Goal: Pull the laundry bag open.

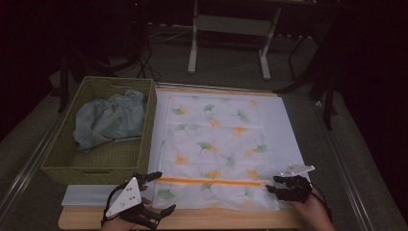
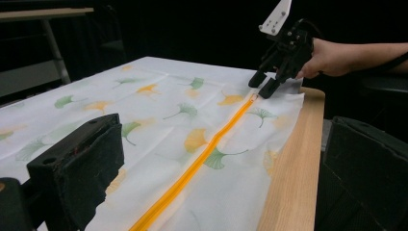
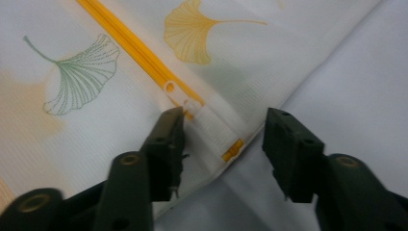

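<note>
A white cloth cover [image 1: 214,144] printed with green and orange ginkgo leaves lies flat on the table. An orange zipper [image 1: 211,181] runs across it near the front edge. My right gripper [image 1: 273,184] is at the zipper's right end, low over the cloth. In the right gripper view its jaws stand apart on either side of the white zipper pull [image 3: 180,96] and the cloth's corner, without pressing on them. My left gripper [image 1: 163,192] is open at the cloth's front left corner, with nothing between its fingers. The left gripper view shows the right gripper [image 2: 262,85] farther off, tipped down onto the zipper [image 2: 192,166].
A green woven basket [image 1: 57,159] stands left of the cloth and holds a crumpled pale blue garment [image 1: 110,118]. A pale sheet [image 1: 288,130] lies under the cloth. The wooden table edge [image 1: 192,219] runs along the front. A white table frame [image 1: 192,48] stands beyond.
</note>
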Demonstrator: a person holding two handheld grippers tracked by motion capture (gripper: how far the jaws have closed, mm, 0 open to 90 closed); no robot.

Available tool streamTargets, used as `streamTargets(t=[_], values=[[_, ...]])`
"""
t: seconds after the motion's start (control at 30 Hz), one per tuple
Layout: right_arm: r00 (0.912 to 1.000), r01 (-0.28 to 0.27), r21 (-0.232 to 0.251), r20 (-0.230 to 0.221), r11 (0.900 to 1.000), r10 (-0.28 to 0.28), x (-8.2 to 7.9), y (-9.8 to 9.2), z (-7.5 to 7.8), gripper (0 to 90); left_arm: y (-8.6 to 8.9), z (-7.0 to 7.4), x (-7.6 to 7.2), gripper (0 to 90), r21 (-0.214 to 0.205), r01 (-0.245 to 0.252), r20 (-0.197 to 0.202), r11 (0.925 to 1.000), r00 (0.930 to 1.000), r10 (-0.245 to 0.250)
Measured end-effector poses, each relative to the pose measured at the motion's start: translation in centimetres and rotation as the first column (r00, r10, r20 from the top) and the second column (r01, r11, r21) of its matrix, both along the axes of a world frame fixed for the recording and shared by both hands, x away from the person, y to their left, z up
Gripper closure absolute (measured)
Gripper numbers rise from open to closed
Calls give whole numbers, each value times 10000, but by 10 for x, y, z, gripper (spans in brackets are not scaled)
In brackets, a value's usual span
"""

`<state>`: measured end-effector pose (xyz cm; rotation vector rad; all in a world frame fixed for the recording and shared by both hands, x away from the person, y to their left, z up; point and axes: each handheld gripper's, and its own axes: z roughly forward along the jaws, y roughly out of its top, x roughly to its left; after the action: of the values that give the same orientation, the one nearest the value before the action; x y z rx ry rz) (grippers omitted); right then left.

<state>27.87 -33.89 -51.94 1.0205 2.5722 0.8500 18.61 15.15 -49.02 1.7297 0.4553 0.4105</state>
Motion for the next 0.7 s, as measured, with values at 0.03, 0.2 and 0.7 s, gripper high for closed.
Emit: streamTargets(t=[0.03, 0.2, 0.7], values=[[10000, 86, -53, 7, 9999, -86, 0, 1, 0, 542, 0, 0, 0, 13, 0, 0, 0, 10000, 10000, 0], [9999, 68, -229, -125, 9997, -70, -2, 9, 3, 744, -10, -1, 4, 13, 205, 207, -44, 9996, 9998, -206], [9986, 515, 1721, -238, 9837, -481, 12, 10, 36, 838, -40, 6, 25, 13, 153, 476, -195, 9988, 9987, -473]])
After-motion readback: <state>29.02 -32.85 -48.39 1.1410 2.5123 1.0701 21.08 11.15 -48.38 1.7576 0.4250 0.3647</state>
